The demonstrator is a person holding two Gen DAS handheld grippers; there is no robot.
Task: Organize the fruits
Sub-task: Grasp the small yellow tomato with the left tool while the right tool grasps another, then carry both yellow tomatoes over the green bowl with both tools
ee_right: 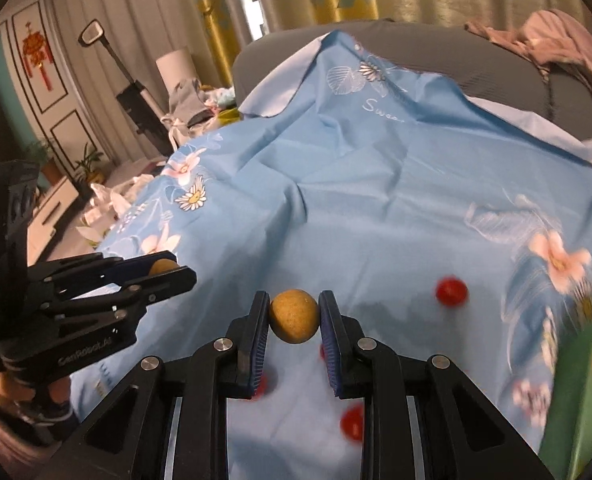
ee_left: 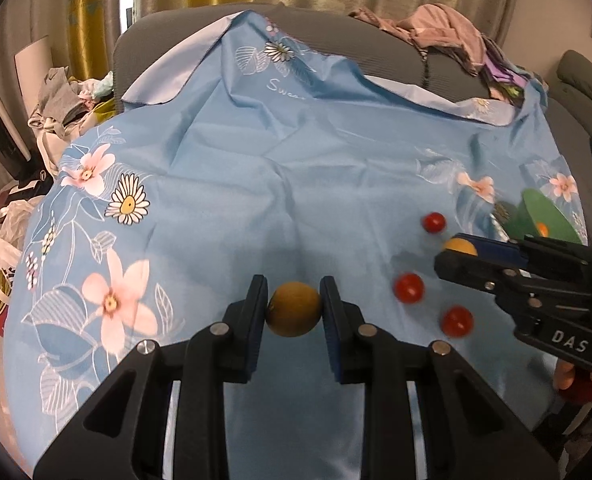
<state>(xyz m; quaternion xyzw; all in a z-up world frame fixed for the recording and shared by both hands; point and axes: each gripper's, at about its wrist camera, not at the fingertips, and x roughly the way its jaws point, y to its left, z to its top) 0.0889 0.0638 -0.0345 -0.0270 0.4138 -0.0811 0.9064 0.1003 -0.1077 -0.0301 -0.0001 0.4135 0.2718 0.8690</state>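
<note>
Fruits are in both tools now. The left tool (ee_left: 293, 308) is pinched tight on a round brown-yellow fruit (ee_left: 293, 309), held up over the blue flowery cloth (ee_left: 255, 184). The right tool (ee_right: 294, 316) is pinched on another round brown-yellow fruit (ee_right: 294, 315), also up in the air.

Each ball is smooth and round, and only two flat pads touch it. I think one could pop out if the squeeze gets loose or the hand jerks. Then it would roll down the cloth, which looks bumpy and slopes away at the edges.

Small round red fruits lie loose on the cloth: one far (ee_left: 433, 222), one in the middle (ee_left: 408, 287), one near (ee_left: 457, 321). A low swing could knock them away.

The green box (ee_left: 544, 216) on the right has an orange fruit (ee_left: 542, 229) inside. It looks like the place to put things, I guess. The two tools are close together, so they might bump. Pink clothes (ee_left: 440, 28) sit on the grey sofa (ee_left: 384, 56) behind.
</note>
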